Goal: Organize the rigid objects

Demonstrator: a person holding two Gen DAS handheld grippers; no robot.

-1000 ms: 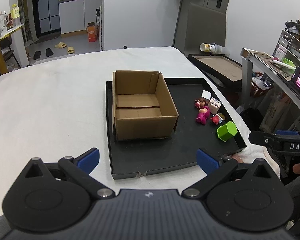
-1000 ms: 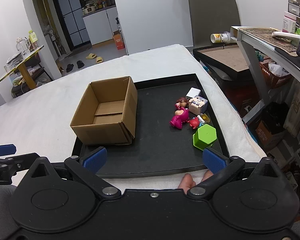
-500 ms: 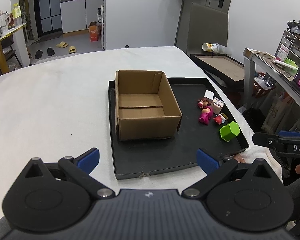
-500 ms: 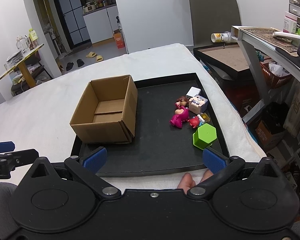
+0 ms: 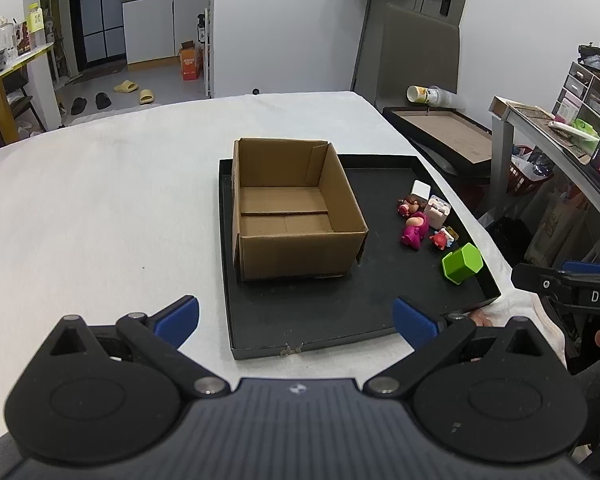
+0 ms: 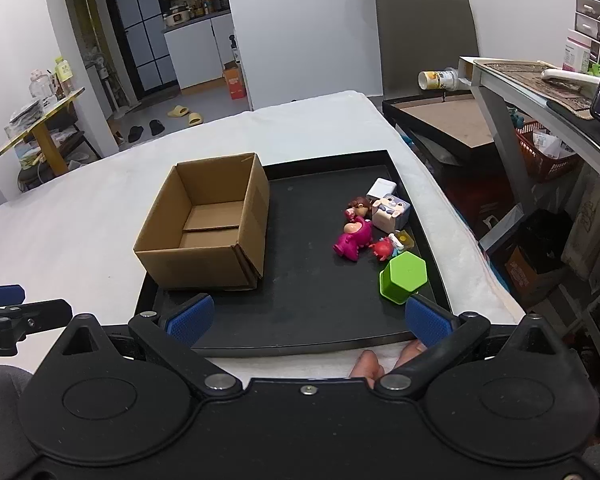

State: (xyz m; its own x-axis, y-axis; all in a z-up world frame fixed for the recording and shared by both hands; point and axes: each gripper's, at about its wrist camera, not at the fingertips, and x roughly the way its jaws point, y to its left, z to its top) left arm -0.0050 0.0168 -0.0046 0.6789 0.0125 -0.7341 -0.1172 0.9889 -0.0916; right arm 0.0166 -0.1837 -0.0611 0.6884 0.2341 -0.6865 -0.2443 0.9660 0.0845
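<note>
An empty open cardboard box (image 5: pixel 296 216) (image 6: pixel 208 228) stands on the left part of a black tray (image 5: pixel 328 312) (image 6: pixel 312 284). On the tray's right side lie a green hexagonal cup (image 5: pixel 461 263) (image 6: pixel 402 277), a pink figure (image 5: pixel 413 230) (image 6: pixel 354 237), a small red toy (image 6: pixel 381 249), a pale cube (image 6: pixel 391 211) and a white block (image 6: pixel 381 189). My left gripper (image 5: pixel 296 320) hovers open before the tray's near-left edge. My right gripper (image 6: pixel 308 318) hangs open over the tray's near edge, just short of the green cup. Both hold nothing.
The tray rests on a white-covered table (image 5: pixel 100 200). A second tray (image 6: pixel 448 120) with a tipped paper cup (image 6: pixel 438 79) lies beyond the table's right edge. A desk (image 6: pixel 540 92) with clutter stands at the right. A person's fingers (image 6: pixel 370 366) show below the tray's near edge.
The left gripper has drifted slightly left, so the box sits more to the right in its view. The right gripper has eased a little forward. Nothing was picked up.
</note>
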